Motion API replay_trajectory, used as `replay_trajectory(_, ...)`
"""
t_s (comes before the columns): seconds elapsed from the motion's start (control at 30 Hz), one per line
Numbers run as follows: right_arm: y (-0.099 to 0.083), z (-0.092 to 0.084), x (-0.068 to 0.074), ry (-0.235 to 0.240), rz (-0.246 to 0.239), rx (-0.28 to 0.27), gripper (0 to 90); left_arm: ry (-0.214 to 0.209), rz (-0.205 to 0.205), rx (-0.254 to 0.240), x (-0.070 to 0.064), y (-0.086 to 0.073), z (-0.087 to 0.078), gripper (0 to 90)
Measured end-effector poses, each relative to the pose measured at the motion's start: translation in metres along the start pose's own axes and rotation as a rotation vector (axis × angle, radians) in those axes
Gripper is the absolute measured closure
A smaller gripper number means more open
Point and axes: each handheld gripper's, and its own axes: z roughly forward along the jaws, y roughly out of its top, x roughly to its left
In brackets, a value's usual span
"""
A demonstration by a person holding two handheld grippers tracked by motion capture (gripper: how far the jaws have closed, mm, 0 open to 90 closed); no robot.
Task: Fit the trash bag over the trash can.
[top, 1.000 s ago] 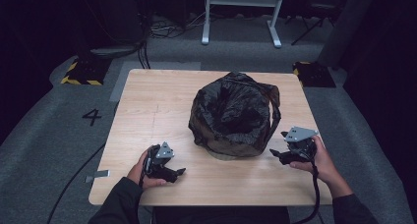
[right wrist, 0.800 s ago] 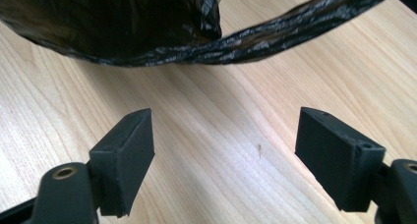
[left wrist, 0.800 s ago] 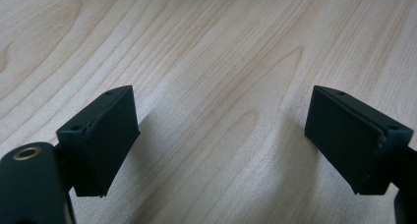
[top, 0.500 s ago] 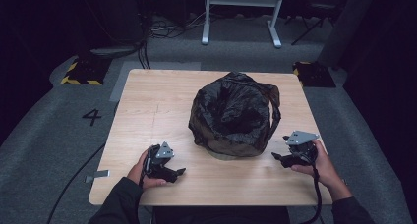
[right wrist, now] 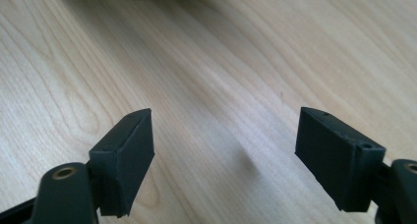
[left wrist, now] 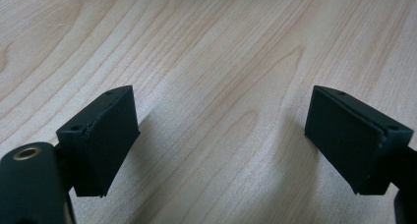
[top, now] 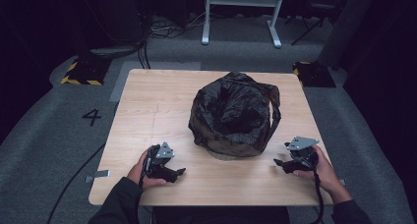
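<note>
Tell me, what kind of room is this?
Probably a lab or recording studio, not a home: a lone wooden table stands on grey carpet bearing a taped number 4, with yellow-and-black striped floor pads and cables nearby, and dark surroundings.

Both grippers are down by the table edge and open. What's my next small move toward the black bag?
Probably bring the right gripper forward and inward to the rim of the crumpled black plastic bag lining the bin. Both it and the left gripper are open, empty and apart from the bag, low over the light wooden table.

Black bag (top: 235, 115) mid-table; bare sides.
</note>
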Motion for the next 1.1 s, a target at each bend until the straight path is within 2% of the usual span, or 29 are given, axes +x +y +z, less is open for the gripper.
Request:
replay_trajectory(0.33, -0.012, 0.004, 0.003, 0.011, 0.024, -0.001, 22.1, 0.0, 0.0, 0.0, 0.0, 0.0, 0.0, 13.0)
replay_trajectory(0.47, -0.018, 0.003, 0.004, 0.019, 0.043, -0.029, 22.1, 0.0, 0.0, 0.0, 0.0, 0.0, 0.0, 13.0)
replay_trajectory(0.87, -0.038, 0.002, 0.0, 0.042, 0.172, -0.109, 17.5, 0.0, 0.0, -0.001, 0.0, 0.0, 0.0, 13.0)
replay_trajectory(0.97, -0.041, 0.002, -0.001, 0.04, 0.202, -0.117, 14.9, 0.0, 0.0, 0.0, 0.0, 0.0, 0.0, 12.9)
replay_trajectory(1.1, -0.044, 0.001, -0.004, 0.039, 0.216, -0.111, 13.8, 0.0, 0.0, 0.0, 0.0, 0.0, 0.0, 13.0)
